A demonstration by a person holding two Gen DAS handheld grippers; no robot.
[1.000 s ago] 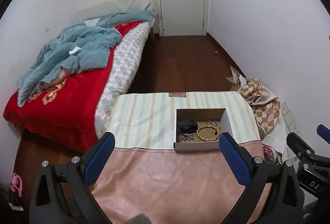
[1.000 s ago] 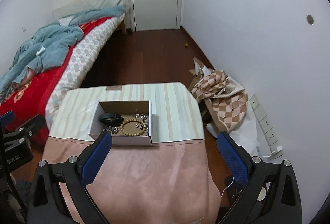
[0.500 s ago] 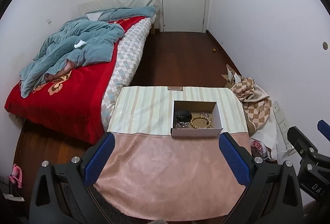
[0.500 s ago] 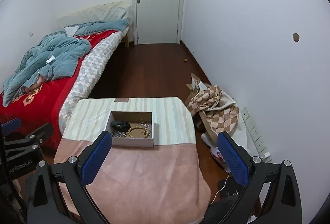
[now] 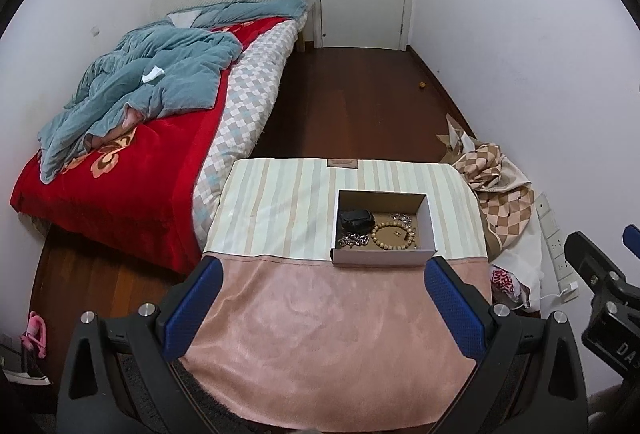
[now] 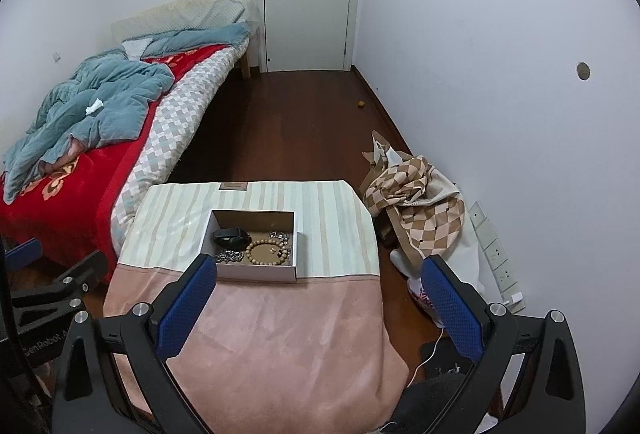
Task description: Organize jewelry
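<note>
As both cameras had drawn back and upward over the last second, the shallow white cardboard box point(image 5: 383, 230) shrank in view and more of the bedroom floor and door came into frame, so the left gripper point(image 5: 322, 304) and the right gripper point(image 6: 316, 298) now hung well apart from the jewelry, above the near, pink half of the cloth-covered worktop point(image 5: 320, 334). Each gripper's blue-padded fingers point(image 5: 192, 308) stood wide apart with nothing between them, just as they had a second before. Inside the box, which sat on the striped cream half of the cloth, nothing had shifted: the tan wooden bead bracelet point(image 5: 394, 236) lay in a ring near the middle, the small black oval case point(image 5: 356, 219) rested in the far-left corner, one tangle of silver chain point(image 5: 353, 240) lay near the front-left, and another silver piece point(image 5: 402, 220) sat beyond the beads. Judged from this, the retreat looked like either a pause before the sorting began or a withdrawal with every piece gathered in the box; which of the two could not be told. No piece lay outside the box on the worktop.
</note>
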